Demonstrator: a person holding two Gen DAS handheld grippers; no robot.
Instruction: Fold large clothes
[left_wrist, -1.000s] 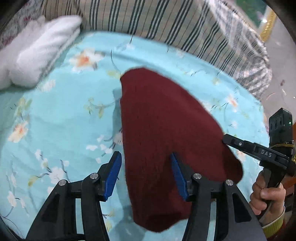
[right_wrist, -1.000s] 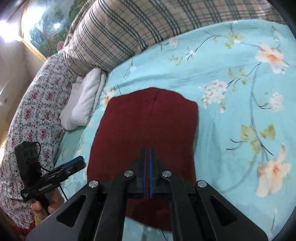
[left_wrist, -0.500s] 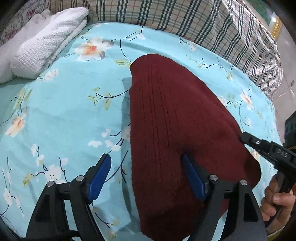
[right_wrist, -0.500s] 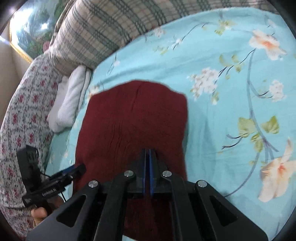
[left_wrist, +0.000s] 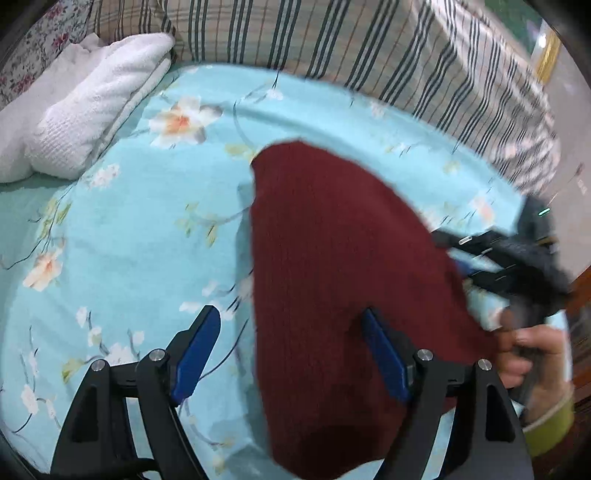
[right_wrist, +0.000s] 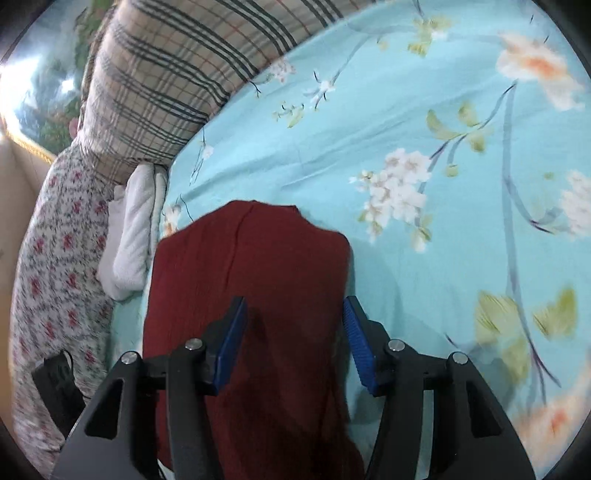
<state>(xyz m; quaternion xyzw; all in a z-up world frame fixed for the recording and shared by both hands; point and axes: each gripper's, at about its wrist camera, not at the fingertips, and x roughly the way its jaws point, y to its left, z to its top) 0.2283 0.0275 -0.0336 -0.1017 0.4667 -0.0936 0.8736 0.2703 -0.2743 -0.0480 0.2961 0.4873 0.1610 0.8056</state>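
a folded white towel (left_wrist: 92, 107) sits at ten o'clock against the plaid cushion (left_wrist: 332, 48). the left gripper (left_wrist: 291, 350) hangs with its blue pads spread, one over the floral sheet (left_wrist: 122, 229), the other over the dark red sweater (left_wrist: 332, 258), pinching nothing. the sweater lies folded flat mid-bed, running from twelve to six o'clock. at three o'clock the right gripper (right_wrist: 295, 332) has just been opening; its jaws stand apart above the knit, gripping none of it.
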